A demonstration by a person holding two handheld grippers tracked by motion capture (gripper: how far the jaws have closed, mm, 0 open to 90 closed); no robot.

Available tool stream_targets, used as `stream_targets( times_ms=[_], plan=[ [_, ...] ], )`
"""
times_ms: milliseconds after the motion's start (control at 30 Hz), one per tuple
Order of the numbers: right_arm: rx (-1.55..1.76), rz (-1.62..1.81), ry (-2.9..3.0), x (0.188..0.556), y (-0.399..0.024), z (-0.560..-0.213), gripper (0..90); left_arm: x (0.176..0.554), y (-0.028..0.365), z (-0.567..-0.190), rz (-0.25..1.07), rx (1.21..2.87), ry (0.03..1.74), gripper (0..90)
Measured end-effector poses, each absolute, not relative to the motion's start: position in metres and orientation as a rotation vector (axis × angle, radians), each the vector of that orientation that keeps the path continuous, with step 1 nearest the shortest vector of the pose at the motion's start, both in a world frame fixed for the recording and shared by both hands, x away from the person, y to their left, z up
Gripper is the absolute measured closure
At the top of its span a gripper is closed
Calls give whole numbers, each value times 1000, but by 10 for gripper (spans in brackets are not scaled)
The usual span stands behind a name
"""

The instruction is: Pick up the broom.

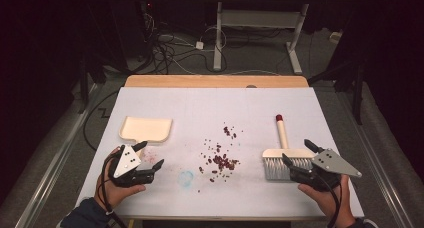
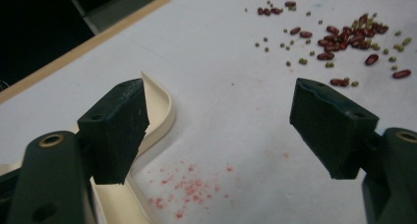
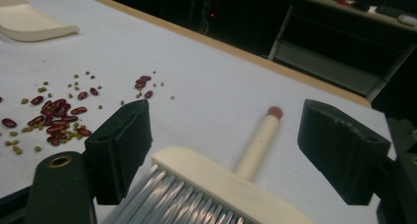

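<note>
**Inspector:** Start with the setting, largest first.

**Assistant:** A dark room with cables on the floor behind. A white-covered table with a wooden far edge. On it, a cream dustpan at the left, a hand brush at the right, and scattered beans between them. Faint pink and blue stains mark the surface near the beans.

**Inspector:** The grippers?

**Assistant:** The left gripper is spread wide, holding nothing, just beside the dustpan's near edge. The right gripper is likewise released, its jaws straddling the brush head without touching it.

**Inspector:** Recommendation?

**Assistant:** A sweep-up appears intended. I judge the right should close squarely across the brush head, and the left seat on the dustpan's rim, before either lifts. Sweep gently, since small beans would likely roll.
</note>
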State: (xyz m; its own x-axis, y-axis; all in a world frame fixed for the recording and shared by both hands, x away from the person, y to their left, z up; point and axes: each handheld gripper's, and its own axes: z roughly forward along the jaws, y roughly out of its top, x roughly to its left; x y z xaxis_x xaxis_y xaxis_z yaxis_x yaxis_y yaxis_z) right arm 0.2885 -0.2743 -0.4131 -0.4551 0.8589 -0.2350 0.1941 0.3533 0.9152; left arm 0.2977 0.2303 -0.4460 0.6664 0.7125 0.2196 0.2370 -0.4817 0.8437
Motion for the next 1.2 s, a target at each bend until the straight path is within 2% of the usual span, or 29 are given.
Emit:
stream_targets(
  times_ms=[233, 400, 633, 867, 1100, 1200],
  plan=[
    [949, 1048, 1865, 292, -276, -411, 236, 295, 226, -447, 690, 2066, 710, 219],
    [1033, 972, 1899, 309, -278, -401, 243, 295, 226, -449, 669, 2080, 715, 219],
    [1243, 836, 2006, 365, -278, -392, 257, 297, 224, -451, 660, 2096, 718, 218],
    [1459, 697, 2105, 431, -271, -415, 293, 298, 223, -454, 651, 2114, 718, 219],
    [1563, 583, 2195, 464, -262, -455, 451, 298, 223, -456, 653, 2139, 721, 219],
    [1541, 615, 2210, 466, -259, -454, 578, 298, 223, -456, 652, 2142, 721, 218]
  ],
)
